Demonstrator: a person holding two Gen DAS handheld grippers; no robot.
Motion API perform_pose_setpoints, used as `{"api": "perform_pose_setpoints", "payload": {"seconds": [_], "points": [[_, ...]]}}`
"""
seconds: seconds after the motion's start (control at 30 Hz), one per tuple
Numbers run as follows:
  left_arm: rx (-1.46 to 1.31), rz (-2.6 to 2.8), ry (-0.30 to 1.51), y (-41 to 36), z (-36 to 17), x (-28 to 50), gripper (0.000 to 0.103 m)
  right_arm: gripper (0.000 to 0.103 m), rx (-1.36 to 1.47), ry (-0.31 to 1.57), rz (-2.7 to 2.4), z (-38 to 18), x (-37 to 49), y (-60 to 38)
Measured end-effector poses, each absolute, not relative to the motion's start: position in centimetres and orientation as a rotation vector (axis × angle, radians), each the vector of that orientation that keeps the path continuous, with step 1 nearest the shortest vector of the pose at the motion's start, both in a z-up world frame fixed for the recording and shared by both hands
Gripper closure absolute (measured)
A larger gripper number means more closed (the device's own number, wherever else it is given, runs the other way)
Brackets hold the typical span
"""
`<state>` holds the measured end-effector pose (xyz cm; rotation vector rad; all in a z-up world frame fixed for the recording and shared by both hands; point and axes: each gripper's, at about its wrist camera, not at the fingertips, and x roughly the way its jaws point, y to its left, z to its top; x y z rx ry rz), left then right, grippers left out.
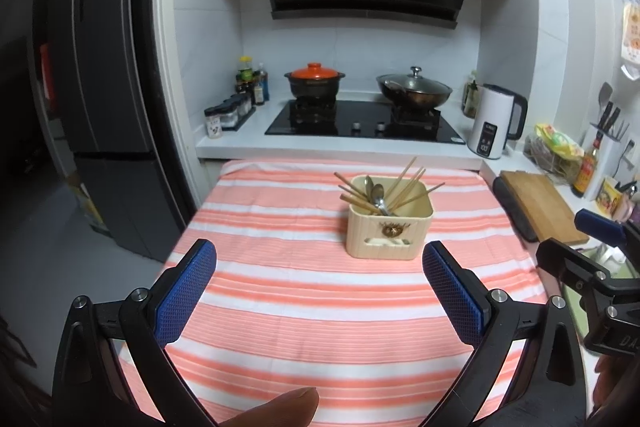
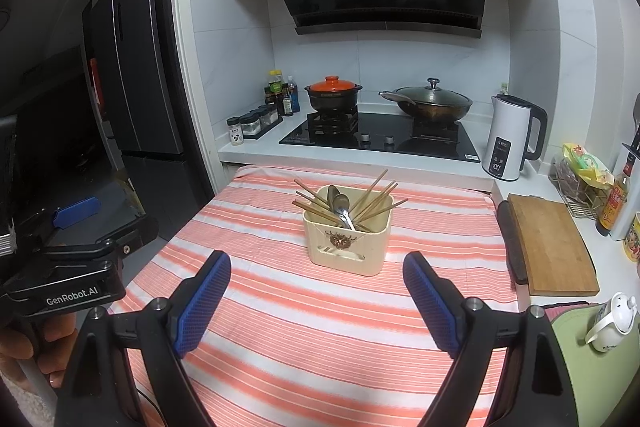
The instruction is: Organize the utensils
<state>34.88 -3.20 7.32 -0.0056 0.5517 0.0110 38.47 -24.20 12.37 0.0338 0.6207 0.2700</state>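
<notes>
The cream holder (image 1: 389,223) stands upright on the striped cloth (image 1: 320,307), ahead of both tools and apart from them. In the left wrist view it sits at about one o'clock from the left gripper (image 1: 319,291); in the right wrist view it lies near twelve, a touch to one, from the right gripper (image 2: 317,301), which looks squarer to it. Both sets of jaws are spread wide and hold nothing. The chopsticks (image 2: 376,197) fan out, leaning toward ten and two o'clock, while the spoons (image 2: 340,207) lean back toward eleven, bowls up. A grasp probably means coming in from above, across a stick's long axis.
</notes>
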Motion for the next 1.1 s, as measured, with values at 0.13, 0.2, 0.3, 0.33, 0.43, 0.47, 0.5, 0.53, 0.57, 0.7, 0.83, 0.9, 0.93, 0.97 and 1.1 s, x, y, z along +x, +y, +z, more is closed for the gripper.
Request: {"api": "perform_pose_setpoints", "payload": {"seconds": [0.13, 0.2, 0.3, 0.33, 0.43, 0.47, 0.5, 0.53, 0.57, 0.7, 0.83, 0.9, 0.93, 0.97, 1.1], "points": [[-0.003, 0.010, 0.554, -3.18, 7.36, 34.95, 0.000, 0.013, 0.037, 0.622, 0.269, 12.39, 38.49, -24.31], [-0.001, 0.011, 0.555, -3.22, 7.35, 34.99, 0.000, 0.013, 0.038, 0.623, 0.271, 12.39, 38.56, -24.39], [-0.001, 0.012, 0.558, -3.28, 7.34, 35.09, 0.000, 0.013, 0.038, 0.625, 0.273, 12.34, 38.62, -24.36], [-0.001, 0.011, 0.558, -3.29, 7.35, 35.10, 0.000, 0.013, 0.038, 0.625, 0.274, 12.32, 38.63, -24.32], [-0.002, 0.009, 0.558, -3.32, 7.35, 35.10, 0.000, 0.013, 0.039, 0.626, 0.275, 12.27, 38.68, -24.34], [-0.002, 0.007, 0.558, -3.35, 7.33, 35.09, 0.000, 0.013, 0.040, 0.626, 0.275, 12.26, 38.68, -24.37], [-0.002, 0.005, 0.560, -3.33, 7.31, 35.14, 0.000, 0.013, 0.039, 0.626, 0.276, 12.27, 38.69, -24.36], [-0.002, 0.004, 0.560, -3.35, 7.30, 35.14, 0.000, 0.013, 0.040, 0.628, 0.275, 12.24, 38.71, -24.38], [-0.001, 0.004, 0.561, -3.40, 7.28, 35.17, 0.000, 0.013, 0.040, 0.628, 0.275, 12.21, 38.73, -24.39], [-0.003, -0.003, 0.565, -3.47, 7.14, 35.17, 0.000, 0.013, 0.041, 0.631, 0.274, 12.09, 38.74, -24.36], [-0.011, -0.008, 0.568, -3.39, 7.07, 35.18, 0.000, 0.013, 0.041, 0.632, 0.275, 12.02, 38.71, -24.36], [-0.013, -0.010, 0.567, -3.36, 7.07, 35.18, 0.000, 0.013, 0.042, 0.633, 0.276, 12.01, 38.69, -24.35], [-0.014, -0.011, 0.566, -3.36, 7.07, 35.16, 0.000, 0.013, 0.041, 0.633, 0.275, 12.01, 38.70, -24.36], [-0.015, -0.012, 0.565, -3.37, 7.06, 35.13, 0.000, 0.013, 0.041, 0.633, 0.274, 11.99, 38.71, -24.36], [-0.014, -0.013, 0.565, -3.42, 7.04, 35.10, 0.000, 0.013, 0.042, 0.633, 0.274, 11.97, 38.68, -24.38]]}}
